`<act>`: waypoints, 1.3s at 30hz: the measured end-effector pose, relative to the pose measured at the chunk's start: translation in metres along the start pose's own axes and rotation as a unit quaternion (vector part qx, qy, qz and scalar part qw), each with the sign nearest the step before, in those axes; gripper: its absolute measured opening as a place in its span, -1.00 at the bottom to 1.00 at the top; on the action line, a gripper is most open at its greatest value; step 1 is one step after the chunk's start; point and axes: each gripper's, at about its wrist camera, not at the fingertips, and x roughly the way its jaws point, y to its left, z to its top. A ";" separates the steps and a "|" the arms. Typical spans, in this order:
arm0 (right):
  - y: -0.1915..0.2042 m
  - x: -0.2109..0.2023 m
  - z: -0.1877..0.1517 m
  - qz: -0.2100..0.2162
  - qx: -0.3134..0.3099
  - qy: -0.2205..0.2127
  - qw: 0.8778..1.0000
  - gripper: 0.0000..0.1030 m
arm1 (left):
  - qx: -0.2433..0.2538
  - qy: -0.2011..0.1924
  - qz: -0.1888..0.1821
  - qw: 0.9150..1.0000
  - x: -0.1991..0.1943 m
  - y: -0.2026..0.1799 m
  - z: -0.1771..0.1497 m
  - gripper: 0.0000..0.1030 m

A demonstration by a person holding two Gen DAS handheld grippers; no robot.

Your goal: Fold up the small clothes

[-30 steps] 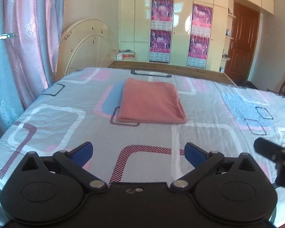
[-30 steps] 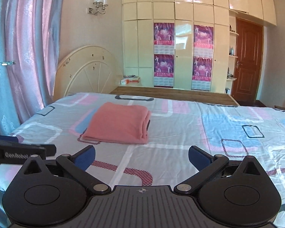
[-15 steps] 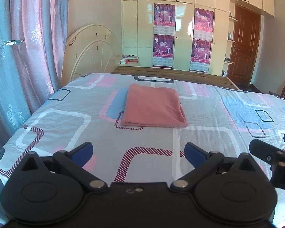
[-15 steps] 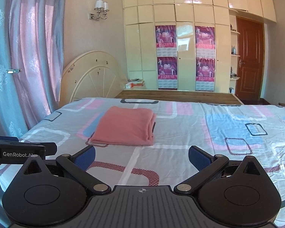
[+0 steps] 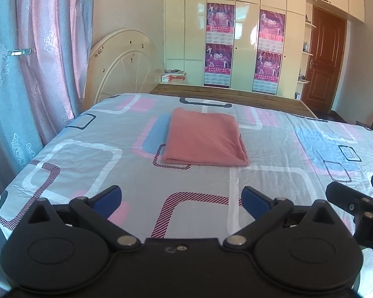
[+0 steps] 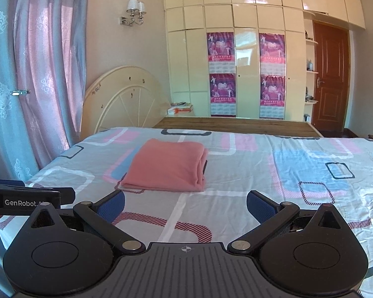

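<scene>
A folded pink cloth (image 5: 205,137) lies at centre frame on the patterned bedsheet (image 5: 82,159), straight ahead of the left gripper (image 5: 181,198) and slightly left of centre for the right gripper (image 6: 185,202); both stand with jaws spread wide, holding nothing, well short of it. Its long axis runs away from the grippers toward the headboard end, layered edges showing on its right side in the right wrist view, and the left gripper appears the better aligned. Pink-and-blue curtains (image 6: 24,74) fill the left of frame; cream wardrobes (image 6: 248,74) and a brown door (image 6: 332,79) stand behind.
</scene>
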 end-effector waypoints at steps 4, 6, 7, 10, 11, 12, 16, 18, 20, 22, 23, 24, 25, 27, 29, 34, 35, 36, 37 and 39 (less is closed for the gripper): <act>-0.001 0.002 0.000 -0.001 0.000 0.003 1.000 1.00 | 0.001 0.002 0.000 1.000 0.001 -0.001 0.000 0.98; -0.001 0.003 0.001 -0.001 0.001 0.005 1.000 1.00 | 0.002 0.003 0.000 1.000 0.002 -0.002 0.000 0.98; -0.002 0.004 0.001 -0.002 0.002 0.005 1.000 1.00 | 0.003 0.004 -0.001 1.000 0.002 -0.002 0.000 0.98; -0.003 0.005 0.001 -0.003 0.004 0.006 1.000 1.00 | 0.003 0.005 -0.001 1.000 0.004 -0.003 0.000 0.98; -0.003 0.006 0.002 -0.003 0.005 0.006 1.000 1.00 | 0.003 0.006 -0.001 1.000 0.005 -0.004 0.000 0.98; -0.004 0.006 0.002 -0.003 0.006 0.007 1.000 1.00 | 0.002 0.007 -0.001 1.000 0.005 -0.005 0.000 0.98; -0.005 0.010 0.001 -0.003 0.008 0.011 1.000 1.00 | 0.005 0.009 0.001 1.000 0.008 -0.007 0.001 0.98; -0.005 0.012 0.001 -0.002 0.008 0.013 1.000 1.00 | 0.004 0.011 0.000 1.000 0.010 -0.006 0.001 0.98; -0.005 0.014 0.001 -0.001 0.008 0.015 1.000 1.00 | 0.003 0.013 0.000 1.000 0.012 -0.007 0.002 0.98; -0.006 0.015 0.002 -0.001 0.009 0.016 1.000 1.00 | 0.004 0.015 0.000 1.000 0.015 -0.007 0.002 0.98; -0.007 0.016 0.002 -0.001 0.009 0.016 1.000 1.00 | 0.003 0.016 0.000 1.000 0.016 -0.007 0.002 0.98; -0.007 0.017 0.002 -0.001 0.010 0.017 1.000 1.00 | 0.003 0.017 0.000 1.000 0.018 -0.008 0.003 0.98; -0.008 0.018 0.002 -0.002 0.010 0.018 1.000 1.00 | 0.003 0.019 -0.001 1.000 0.019 -0.008 0.003 0.98; -0.009 0.021 0.003 -0.003 0.011 0.019 1.000 1.00 | 0.003 0.021 -0.002 1.000 0.021 -0.010 0.004 0.98; -0.010 0.024 0.002 -0.005 0.013 0.022 1.000 1.00 | 0.005 0.022 -0.002 1.000 0.024 -0.010 0.004 0.98; -0.012 0.031 0.002 -0.007 0.015 0.028 0.999 1.00 | 0.004 0.027 -0.004 1.000 0.033 -0.012 0.007 0.98; -0.013 0.032 0.002 -0.007 0.016 0.029 0.999 1.00 | 0.003 0.028 -0.004 1.000 0.034 -0.013 0.007 0.98; -0.013 0.034 0.003 -0.008 0.016 0.030 0.999 1.00 | 0.003 0.029 -0.004 1.000 0.036 -0.012 0.008 0.98; -0.014 0.036 0.004 -0.008 0.016 0.031 0.999 1.00 | 0.002 0.030 -0.004 1.000 0.037 -0.012 0.008 0.98; -0.015 0.039 0.005 -0.008 0.017 0.032 0.999 1.00 | 0.002 0.031 -0.005 1.000 0.039 -0.013 0.009 0.98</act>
